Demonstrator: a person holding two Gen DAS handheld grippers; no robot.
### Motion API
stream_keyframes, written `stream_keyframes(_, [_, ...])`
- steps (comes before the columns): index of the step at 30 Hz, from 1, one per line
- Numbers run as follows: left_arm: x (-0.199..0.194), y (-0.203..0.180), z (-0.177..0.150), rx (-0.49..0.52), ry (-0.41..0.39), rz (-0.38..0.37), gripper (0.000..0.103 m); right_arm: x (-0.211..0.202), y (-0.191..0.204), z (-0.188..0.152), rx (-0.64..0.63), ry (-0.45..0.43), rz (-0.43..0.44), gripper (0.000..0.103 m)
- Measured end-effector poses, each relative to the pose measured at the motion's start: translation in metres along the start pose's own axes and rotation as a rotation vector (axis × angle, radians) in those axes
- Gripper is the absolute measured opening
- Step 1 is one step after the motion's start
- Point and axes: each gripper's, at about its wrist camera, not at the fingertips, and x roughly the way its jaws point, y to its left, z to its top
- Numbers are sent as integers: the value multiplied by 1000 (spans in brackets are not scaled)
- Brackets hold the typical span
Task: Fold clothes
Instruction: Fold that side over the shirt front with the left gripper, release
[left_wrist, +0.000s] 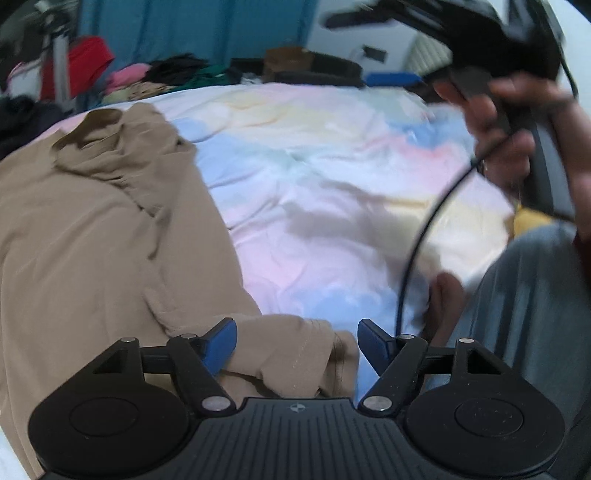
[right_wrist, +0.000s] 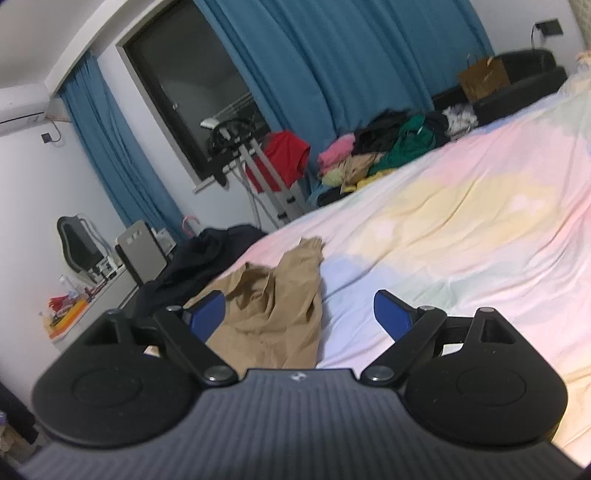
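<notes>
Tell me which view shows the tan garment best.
The left wrist view: the tan garment fills its left half, folds and hem clear, a corner between the open left gripper. The right wrist view shows it smaller, partly hidden by the right gripper.

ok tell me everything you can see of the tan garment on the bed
The tan garment, of thin, soft-looking fabric, lies crumpled and unfolded on the pastel patchwork bedsheet, near the bed's edge. One end is bunched into folds; a stitched hem lies between the open left gripper's blue pads, which are not pressing on it.
</notes>
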Motion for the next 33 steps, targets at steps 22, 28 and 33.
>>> stream_keyframes(22, [-60,73,-27,-432,177,141,3,11,9,-16,-12,48,10,89])
stream_keyframes(28, [-61,102,-46,-603,242,82,13,13,18,-20,-47,65,9,89])
stream_keyframes(33, [-81,112,-43,-690,119,15,61,15,19,-22,-52,70,4,89])
